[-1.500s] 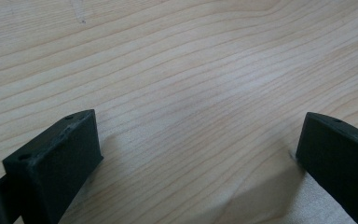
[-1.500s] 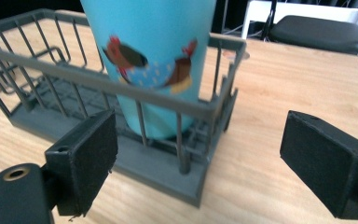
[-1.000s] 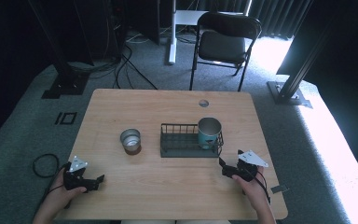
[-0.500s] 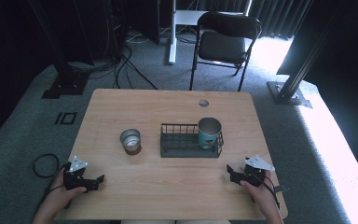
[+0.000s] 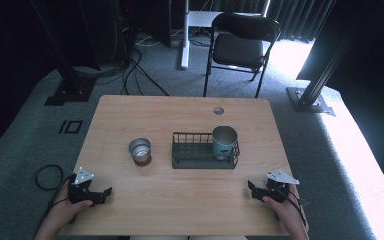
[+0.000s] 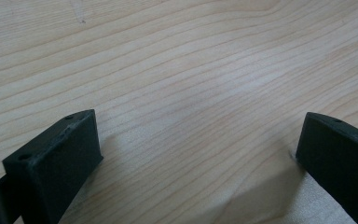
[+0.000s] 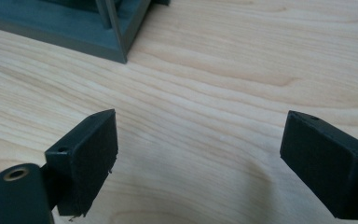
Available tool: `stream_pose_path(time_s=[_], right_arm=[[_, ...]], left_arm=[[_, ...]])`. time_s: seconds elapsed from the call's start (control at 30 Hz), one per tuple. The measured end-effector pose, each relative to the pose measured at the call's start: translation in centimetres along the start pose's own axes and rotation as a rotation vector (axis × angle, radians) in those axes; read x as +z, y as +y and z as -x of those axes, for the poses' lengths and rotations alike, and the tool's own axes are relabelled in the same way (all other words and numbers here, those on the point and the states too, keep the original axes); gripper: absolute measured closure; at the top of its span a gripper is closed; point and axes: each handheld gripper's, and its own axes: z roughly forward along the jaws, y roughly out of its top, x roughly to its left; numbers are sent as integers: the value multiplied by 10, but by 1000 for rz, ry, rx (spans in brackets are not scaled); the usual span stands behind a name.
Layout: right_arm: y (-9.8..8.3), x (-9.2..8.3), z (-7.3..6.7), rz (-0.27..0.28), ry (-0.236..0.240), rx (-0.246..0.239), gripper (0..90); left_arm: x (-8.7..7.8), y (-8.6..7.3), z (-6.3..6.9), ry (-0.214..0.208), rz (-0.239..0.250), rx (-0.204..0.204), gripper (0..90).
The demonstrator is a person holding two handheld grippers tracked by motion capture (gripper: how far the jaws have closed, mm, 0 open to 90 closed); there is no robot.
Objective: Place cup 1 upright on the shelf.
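Since a second ago the right gripper has drawn back from the wire basket toward the tabletop's near right corner; the left gripper has stayed by the near left corner. Nothing else has shifted. The basket sits near the tabletop's middle, its long axis running parallel to the near edge. A teal cup stands upright in the basket's right end, mouth up. Just left of the basket, apart from it, a small metal cup stands upright. Both grippers rest low over bare wood with jaws spread wide, holding nothing; the right gripper view shows the basket's corner ahead.
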Motion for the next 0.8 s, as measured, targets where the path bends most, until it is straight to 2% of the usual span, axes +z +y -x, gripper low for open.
stream_pose_path(time_s=[0.1, 0.3, 0.8], right_arm=[[-1, 0, 2, -23, 15, -5, 109], [-2, 3, 1, -111, 30, -36, 110], [-2, 3, 1, -112, 32, -38, 109]], left_arm=[[0, 0, 0, 0, 0, 0, 3], [0, 0, 0, 0, 0, 0, 3], [0, 0, 0, 0, 0, 0, 3]])
